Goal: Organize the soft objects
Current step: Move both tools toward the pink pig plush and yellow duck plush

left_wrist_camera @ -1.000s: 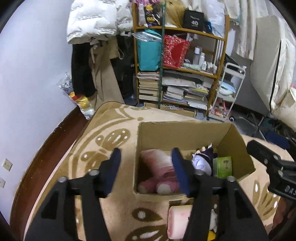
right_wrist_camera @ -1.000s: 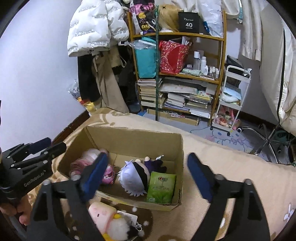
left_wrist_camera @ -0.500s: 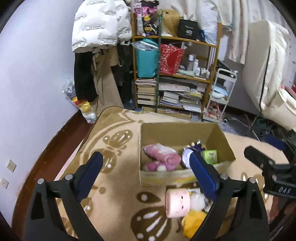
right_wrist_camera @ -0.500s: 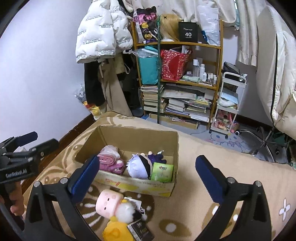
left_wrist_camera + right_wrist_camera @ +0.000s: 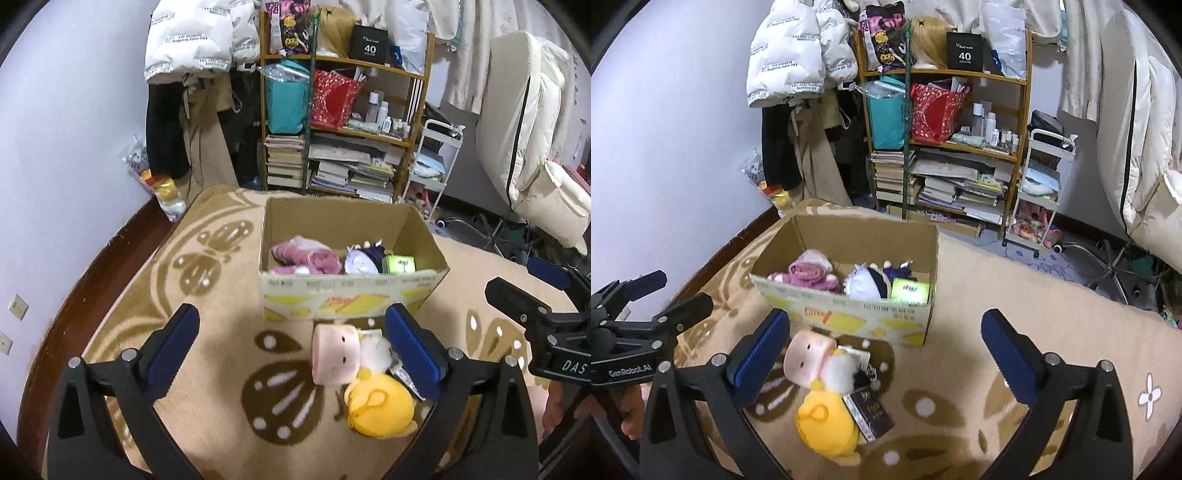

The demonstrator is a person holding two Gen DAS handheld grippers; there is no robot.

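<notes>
Three soft toys lie on the rug in front of the cardboard box point(image 5: 354, 302). Our left tool point(image 5: 291, 350) is opening, nothing between its jaws; our right tool point(image 5: 886, 350) gapes empty. We lower over the pink plush point(image 5: 334, 354), straddle its middle, squeeze gently, then lift clear of the yellow plush point(image 5: 380, 410).

The cardboard box point(image 5: 351, 299) ahead of the left hand-held gripper point(image 5: 291, 341) is matt brown paperboard with a printed front wall. The rug point(image 5: 207, 295) under it looks like short, fuzzy pile. Between the jaws lie a smooth pink plush roll point(image 5: 334, 354) and a fleecy yellow plush point(image 5: 378, 408). The gripper's frames are matt black plastic with blue ribbed pads and bright metal screws. Beyond stands a wooden shelf point(image 5: 417, 125).
</notes>
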